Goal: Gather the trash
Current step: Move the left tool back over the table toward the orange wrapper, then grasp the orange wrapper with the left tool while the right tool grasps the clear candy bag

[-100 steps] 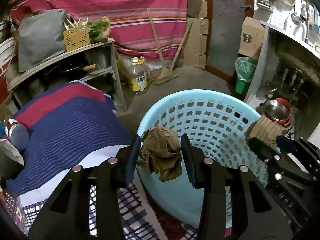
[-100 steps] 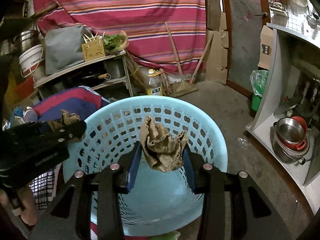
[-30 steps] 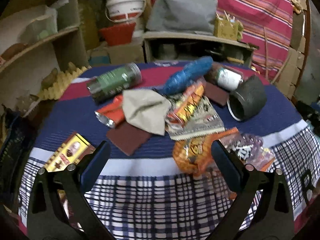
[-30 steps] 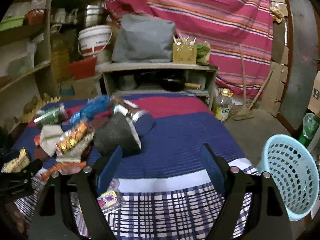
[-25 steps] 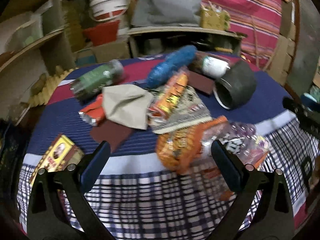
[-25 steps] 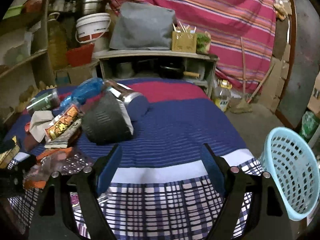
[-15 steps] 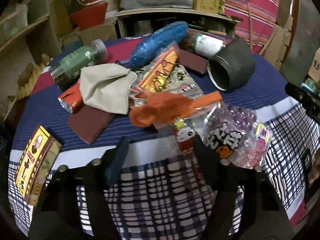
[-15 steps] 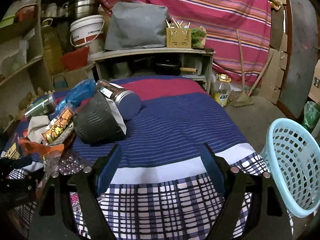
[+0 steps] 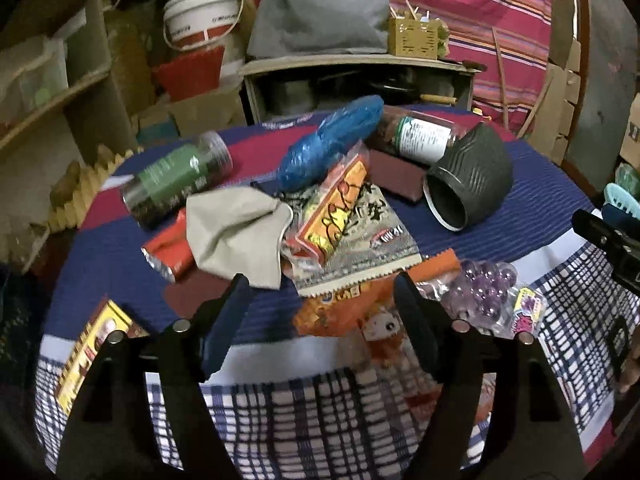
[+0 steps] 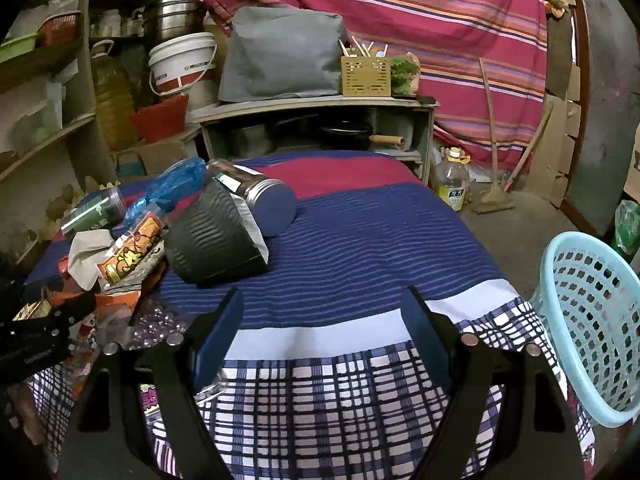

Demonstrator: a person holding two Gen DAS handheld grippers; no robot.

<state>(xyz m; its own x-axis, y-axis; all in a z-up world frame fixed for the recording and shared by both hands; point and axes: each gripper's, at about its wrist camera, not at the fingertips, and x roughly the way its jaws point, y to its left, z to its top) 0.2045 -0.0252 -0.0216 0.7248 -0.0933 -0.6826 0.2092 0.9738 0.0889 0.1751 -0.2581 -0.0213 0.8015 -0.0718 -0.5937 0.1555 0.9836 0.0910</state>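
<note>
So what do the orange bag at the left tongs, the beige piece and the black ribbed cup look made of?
Orange snack bag: thin glossy plastic film, crinkled, partly see-through. Beige piece: soft matte cloth or paper, folded; hard to tell which. Black ribbed cup: matte ridged wall with a pale rim, probably paper or plastic.

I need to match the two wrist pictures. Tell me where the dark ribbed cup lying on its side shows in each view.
Left wrist view: the dark ribbed cup lies upper right, its open mouth facing the camera.
Right wrist view: the cup lies left of centre, with its mouth turned to the right.
Shared landmark: the crumpled blue plastic bag lies just behind the cup in both.
</note>
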